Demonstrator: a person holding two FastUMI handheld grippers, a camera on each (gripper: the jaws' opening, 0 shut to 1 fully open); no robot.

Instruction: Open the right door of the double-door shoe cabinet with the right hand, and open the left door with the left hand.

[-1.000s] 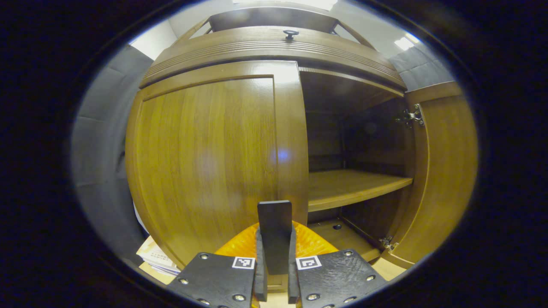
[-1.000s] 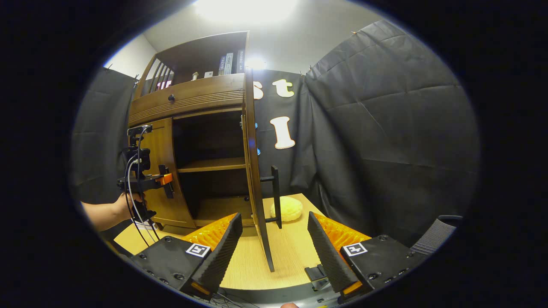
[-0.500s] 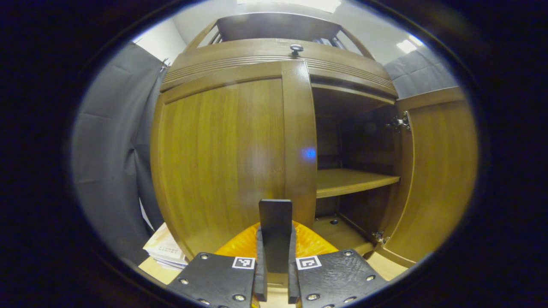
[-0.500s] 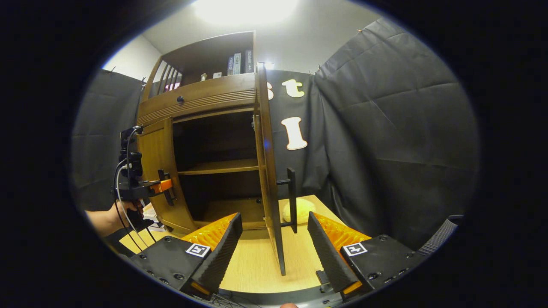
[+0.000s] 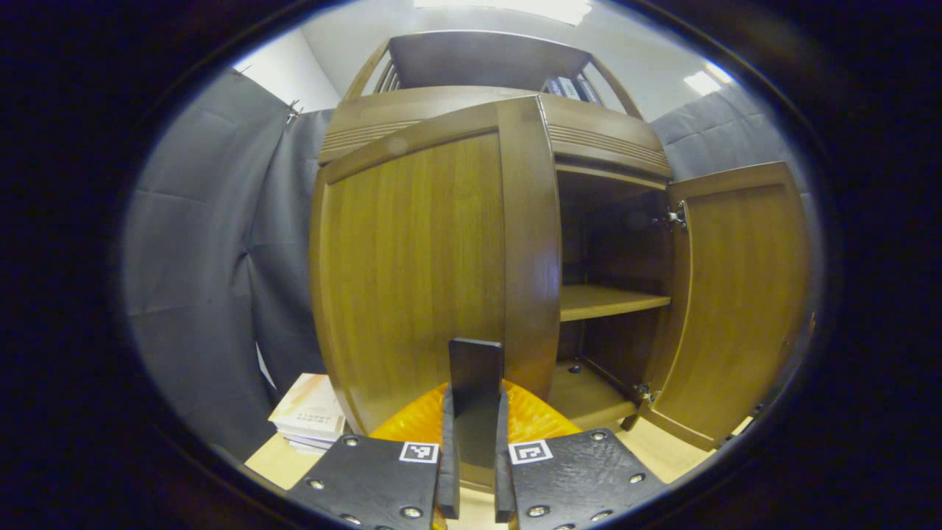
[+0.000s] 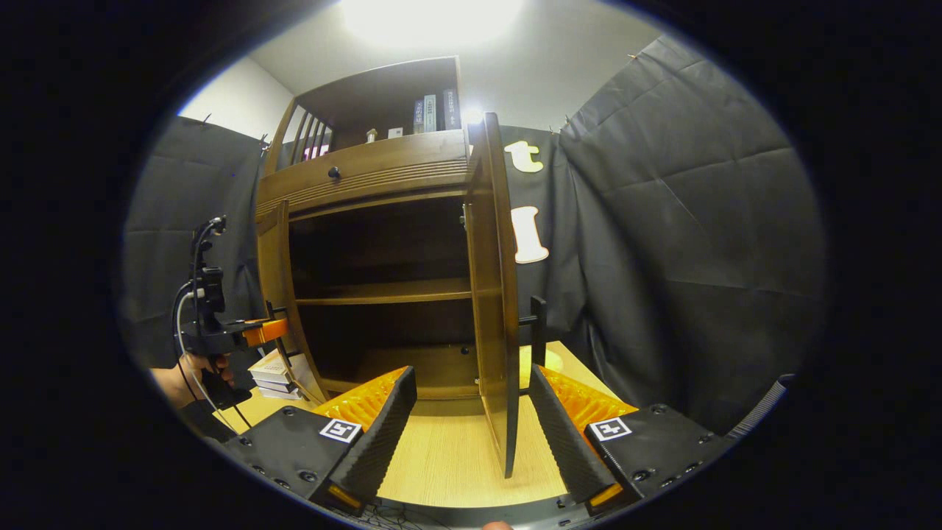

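Observation:
The wooden shoe cabinet [image 6: 368, 173] stands on a light table. My left gripper [image 5: 475, 434] is shut on the black bar handle [image 5: 476, 368] of the left door [image 5: 419, 265], which stands part open. In the right gripper view a hand holds that left gripper [image 6: 274, 330] at the left door [image 6: 274, 280]. The right door [image 6: 497, 316] stands wide open, edge-on, with its black handle [image 6: 539, 331] on the far side. My right gripper [image 6: 471, 430] is open, one finger on each side of the door's lower edge, touching nothing. The right door [image 5: 736, 294] is also seen from inside.
Inside the cabinet are a shelf [image 5: 607, 300] and a bottom board [image 6: 412, 368]. A stack of books [image 5: 309, 412] lies on the table left of the cabinet. A yellow round thing [image 6: 550, 361] lies behind the right door. Black cloth [image 6: 677, 258] closes the right side.
The left door has swung further open with my left gripper shut on its handle. In the right gripper view the right door has shifted rightward; the right gripper stays open.

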